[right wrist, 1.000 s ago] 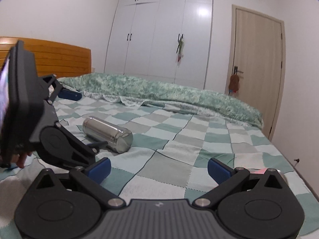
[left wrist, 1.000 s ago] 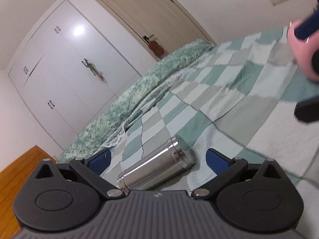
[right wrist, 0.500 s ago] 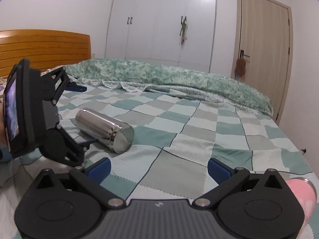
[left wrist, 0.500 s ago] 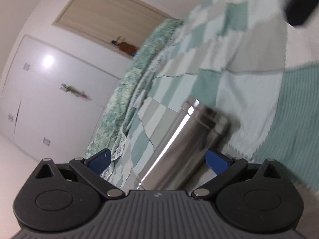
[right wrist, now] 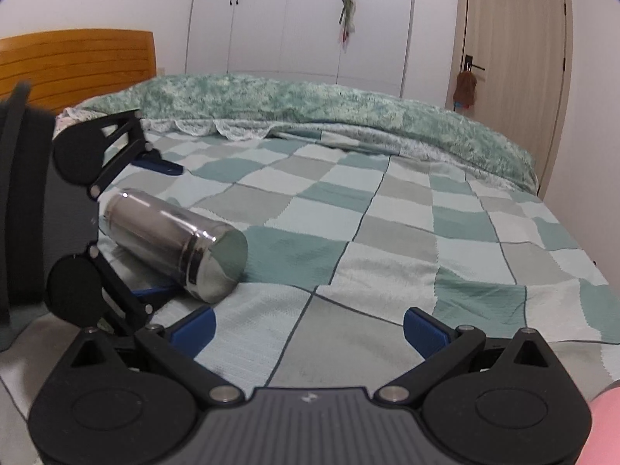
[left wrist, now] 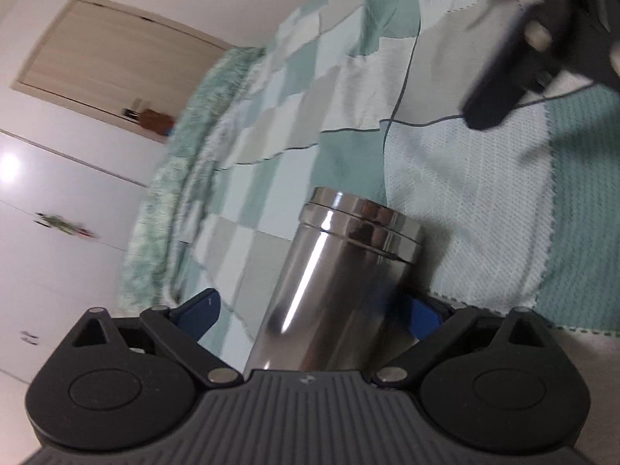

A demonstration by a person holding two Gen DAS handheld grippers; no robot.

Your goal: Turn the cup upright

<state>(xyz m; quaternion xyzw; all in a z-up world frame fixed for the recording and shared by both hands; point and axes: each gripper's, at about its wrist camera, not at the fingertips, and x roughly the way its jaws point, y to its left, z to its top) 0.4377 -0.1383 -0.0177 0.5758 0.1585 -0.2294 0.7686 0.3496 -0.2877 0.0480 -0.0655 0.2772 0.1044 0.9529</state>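
Note:
A shiny steel cup point(right wrist: 174, 242) lies on its side on the checked bedspread point(right wrist: 387, 232), closed flat end toward the right wrist camera. My left gripper point(left wrist: 314, 310) is open with its blue fingers on either side of the cup point(left wrist: 341, 290), which fills the gap between them; the fingers stand apart from its wall. In the right wrist view the left gripper point(right wrist: 159, 228) is turned on its side around the cup's far end. My right gripper point(right wrist: 308, 327) is open and empty, low over the bedspread, to the right of the cup.
A rumpled green duvet point(right wrist: 310, 104) lies across the far side of the bed. A wooden headboard point(right wrist: 77, 62) is at the left. White wardrobes point(right wrist: 302, 19) and a door point(right wrist: 515, 46) stand behind. A pink object point(right wrist: 604, 426) shows at the bottom right corner.
My left gripper has rolled onto its side and moved forward, so the cup now sits between its fingers. My right gripper has dropped lower and come a little closer to the cup.

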